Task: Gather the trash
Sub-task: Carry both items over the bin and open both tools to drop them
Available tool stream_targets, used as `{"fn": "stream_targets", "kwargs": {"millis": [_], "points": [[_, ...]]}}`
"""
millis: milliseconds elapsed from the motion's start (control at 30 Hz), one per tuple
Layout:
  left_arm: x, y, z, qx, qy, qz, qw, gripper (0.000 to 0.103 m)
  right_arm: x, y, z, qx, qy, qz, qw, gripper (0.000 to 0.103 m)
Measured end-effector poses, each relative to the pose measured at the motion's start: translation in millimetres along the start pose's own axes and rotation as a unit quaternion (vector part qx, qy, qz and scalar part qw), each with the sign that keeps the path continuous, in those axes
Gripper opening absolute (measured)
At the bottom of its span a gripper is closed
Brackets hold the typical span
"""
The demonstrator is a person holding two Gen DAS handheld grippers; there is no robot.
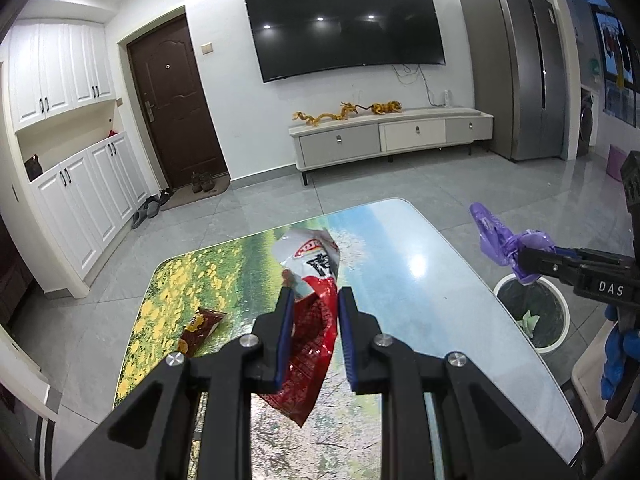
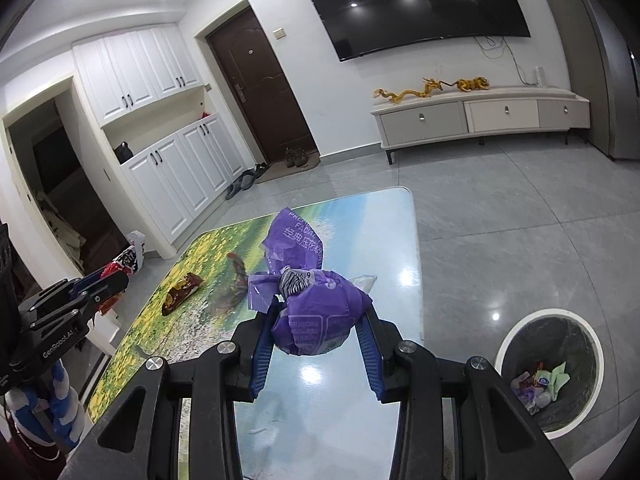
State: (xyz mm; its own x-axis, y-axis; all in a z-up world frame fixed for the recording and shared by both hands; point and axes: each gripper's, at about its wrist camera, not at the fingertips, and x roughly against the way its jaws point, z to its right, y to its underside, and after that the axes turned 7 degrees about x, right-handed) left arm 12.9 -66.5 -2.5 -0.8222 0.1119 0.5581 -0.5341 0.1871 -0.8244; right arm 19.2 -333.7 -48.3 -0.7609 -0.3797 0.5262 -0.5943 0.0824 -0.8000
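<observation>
Left gripper (image 1: 313,300) is clamped on a red and white snack wrapper (image 1: 310,304), crumpled, hanging between the blue pads (image 1: 285,336) and lifted clear of the table (image 1: 440,280); the white end sticks up past the fingertips, the red end droops below them. Right gripper (image 2: 320,312) is clenched on a crumpled purple plastic wrapper (image 2: 316,316), bulk of it bunched between the pads, a flap with white print standing up beyond the tips. In the left wrist view the right gripper (image 1: 524,264) comes in from the right edge with the purple wrapper (image 1: 504,246) at its tip, held above the rim of the bin (image 1: 560,300), and a blue glove (image 1: 618,360) shows below it. Bin (image 2: 592,344) is white, round, dark-lined, standing on the grey tile floor (image 2: 520,208) just beside the table's right edge; it holds several scraps of mixed trash (image 2: 540,384). Still lying on the table (image 2: 392,240), which has a glossy printed landscape top: a small brown and yellow snack packet (image 1: 200,330) towards the left side, well apart from both grippers. Right wrist view shows that packet (image 2: 182,292) plus what looks like the red wrapper's reflection in the gloss next to it; can't tell for sure. Left gripper (image 2: 108,284) shows at the left edge of that view, wrapper (image 2: 124,262) in its tip.
</observation>
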Motion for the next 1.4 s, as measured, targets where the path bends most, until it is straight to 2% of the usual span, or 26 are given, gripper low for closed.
{"fn": "stream_targets", "kwargs": {"millis": [467, 833, 1033, 1133, 1267, 1400], "points": [[-25, -10, 67, -0.065, 0.022, -0.026, 0.9973, 0.021, 20, 17, 65, -0.057, 0.017, 0.018, 0.998, 0.037], [-46, -9, 154, -0.133, 0.067, -0.048, 0.9876, 0.021, 51, 40, 127, -0.111, 0.073, 0.035, 0.991, 0.037], [-68, -7, 203, -0.162, 0.106, -0.076, 0.9781, 0.021, 66, 56, 171, -0.143, 0.118, 0.032, 0.982, 0.037], [-86, -1, 235, -0.179, 0.129, -0.099, 0.9703, 0.021, 68, 66, 194, -0.161, 0.139, 0.021, 0.977, 0.037], [-118, 2, 272, -0.185, 0.168, -0.144, 0.9575, 0.021, 64, 78, 224, -0.183, 0.171, -0.002, 0.968, 0.037], [-151, 5, 307, -0.177, 0.212, -0.196, 0.9408, 0.022, 58, 92, 247, -0.199, 0.2, -0.024, 0.959, 0.037]]}}
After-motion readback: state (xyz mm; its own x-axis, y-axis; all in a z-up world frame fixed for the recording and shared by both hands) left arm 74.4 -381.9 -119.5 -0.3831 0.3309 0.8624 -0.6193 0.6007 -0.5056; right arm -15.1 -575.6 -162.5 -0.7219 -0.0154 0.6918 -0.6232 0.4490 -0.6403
